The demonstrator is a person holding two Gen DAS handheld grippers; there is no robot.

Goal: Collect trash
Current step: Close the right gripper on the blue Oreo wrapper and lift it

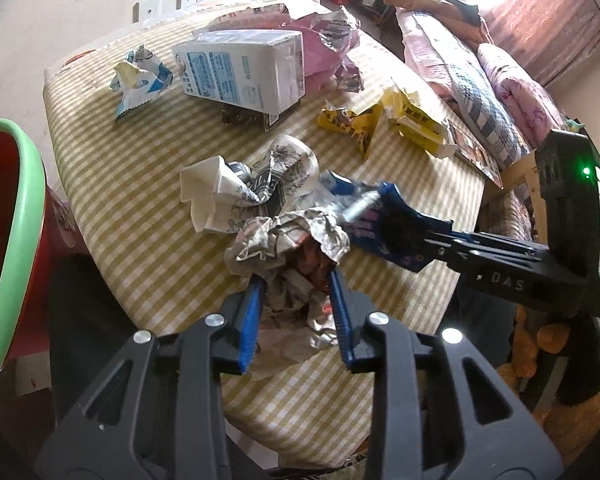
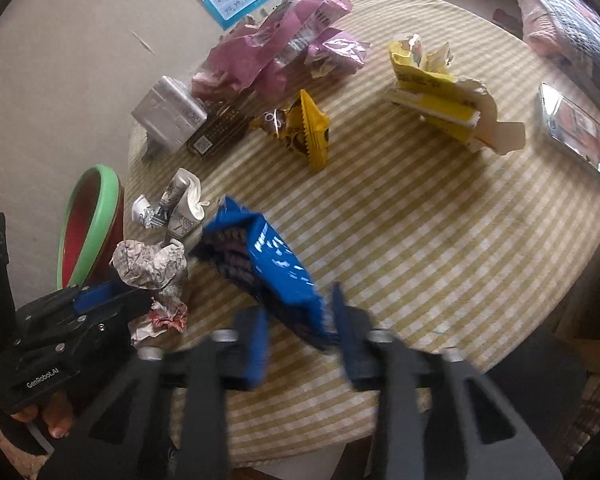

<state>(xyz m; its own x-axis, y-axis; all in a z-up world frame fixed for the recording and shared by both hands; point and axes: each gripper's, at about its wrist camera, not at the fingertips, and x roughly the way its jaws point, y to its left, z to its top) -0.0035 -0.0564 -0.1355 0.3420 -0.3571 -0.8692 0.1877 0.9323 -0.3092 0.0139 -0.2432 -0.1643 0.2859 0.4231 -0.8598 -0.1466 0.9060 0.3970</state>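
A crumpled grey-and-red paper wrapper (image 1: 288,240) lies near the front edge of the round checked table (image 1: 140,200). My left gripper (image 1: 295,280) is shut on it, both blue pads pressing into its sides. Just to its right lies a blue snack wrapper (image 1: 384,216). My right gripper (image 1: 432,240) reaches in from the right with its fingers pinched on that wrapper's near end. In the right wrist view the blue snack wrapper (image 2: 268,256) runs down between the blurred fingers of the right gripper (image 2: 300,308). The crumpled paper wrapper (image 2: 148,264) sits to the left there.
A red bin with a green rim (image 1: 16,240) stands left of the table. Farther back lie a crushed paper cup (image 1: 244,188), a milk carton (image 1: 240,68), pink wrappers (image 1: 320,52), yellow wrappers (image 1: 412,120) and a white-blue wrapper (image 1: 140,76). A bed (image 1: 480,80) runs along the right.
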